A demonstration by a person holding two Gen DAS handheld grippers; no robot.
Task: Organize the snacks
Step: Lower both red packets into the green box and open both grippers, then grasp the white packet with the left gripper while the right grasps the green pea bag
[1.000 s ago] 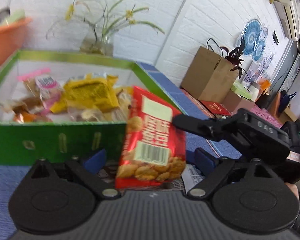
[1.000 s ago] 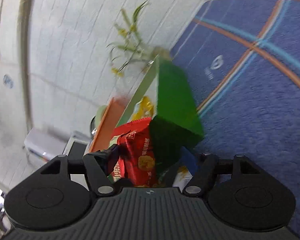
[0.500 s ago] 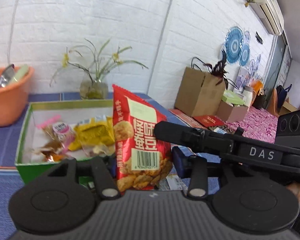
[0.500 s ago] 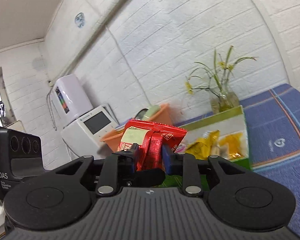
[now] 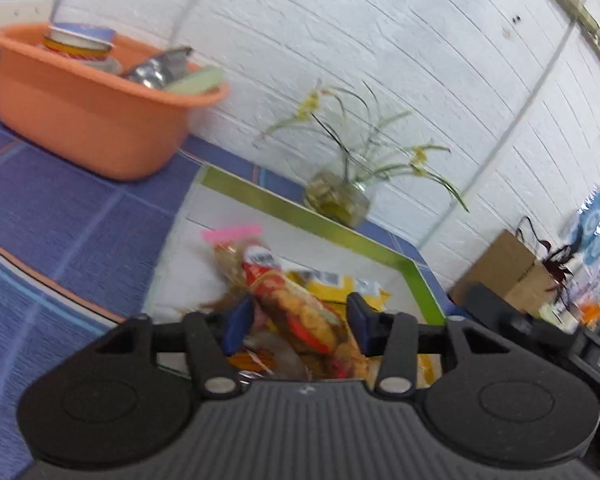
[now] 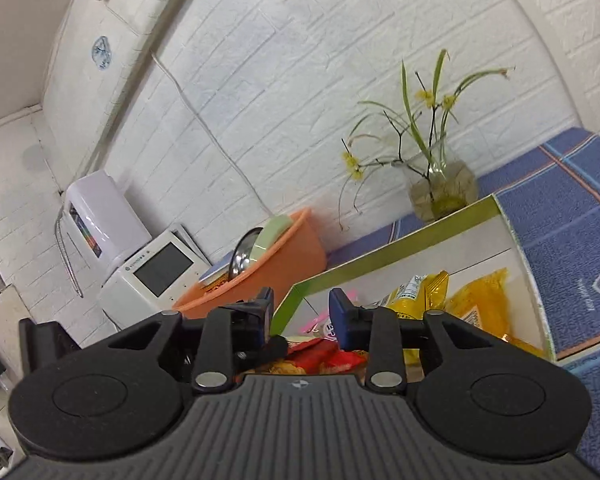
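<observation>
Jaws on both tools have just been opening. Left gripper stands apart around the red snack packet, pads clear of it, over the green box. Right gripper gapes empty above that packet; orange basin sits beyond.

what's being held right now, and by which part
Nothing. The left gripper and right gripper have just been opening; the red snack packet lies loose between the left jaws, below the right ones, over the green box.
</observation>
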